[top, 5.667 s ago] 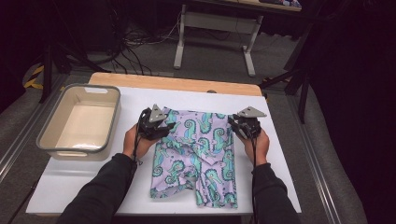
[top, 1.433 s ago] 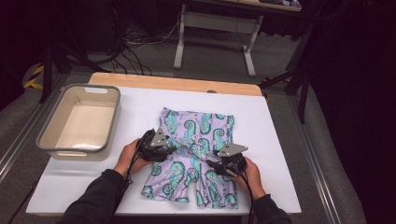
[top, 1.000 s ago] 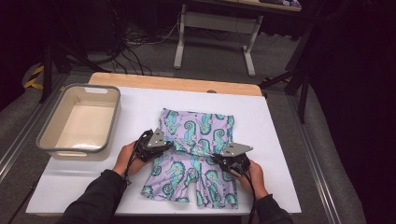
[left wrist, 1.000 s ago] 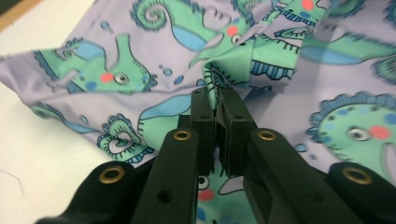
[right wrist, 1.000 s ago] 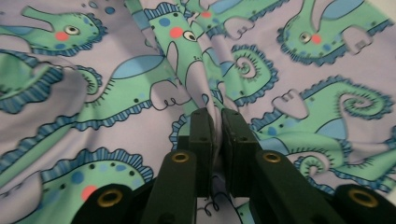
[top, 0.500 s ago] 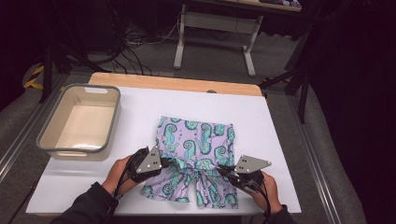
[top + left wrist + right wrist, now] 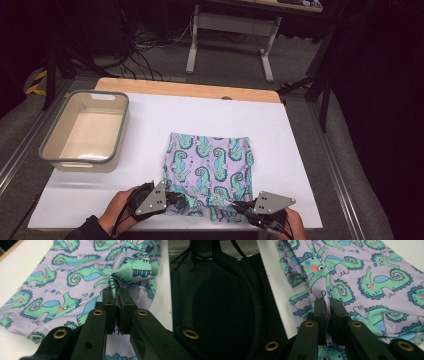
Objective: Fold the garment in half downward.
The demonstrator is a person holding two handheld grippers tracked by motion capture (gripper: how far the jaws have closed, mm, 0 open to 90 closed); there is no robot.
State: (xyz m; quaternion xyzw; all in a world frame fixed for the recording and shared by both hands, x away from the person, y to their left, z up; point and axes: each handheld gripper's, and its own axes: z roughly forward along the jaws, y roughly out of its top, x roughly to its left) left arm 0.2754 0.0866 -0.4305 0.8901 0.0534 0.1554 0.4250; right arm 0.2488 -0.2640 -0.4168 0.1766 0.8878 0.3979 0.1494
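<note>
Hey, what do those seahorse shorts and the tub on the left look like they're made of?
Seahorse shorts: thin, matte, probably stretchy knit fabric; it puckers into soft folds where the left claw pinches it. Tub: likely moulded plastic, smooth with a slight sheen, beige walls, rounded corners and a grey rim.

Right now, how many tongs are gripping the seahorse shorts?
2. The left tongs pinch a fold at the near left edge of the seahorse shorts. The right tongs pinch the near right edge. Both are shut on the fabric.
</note>
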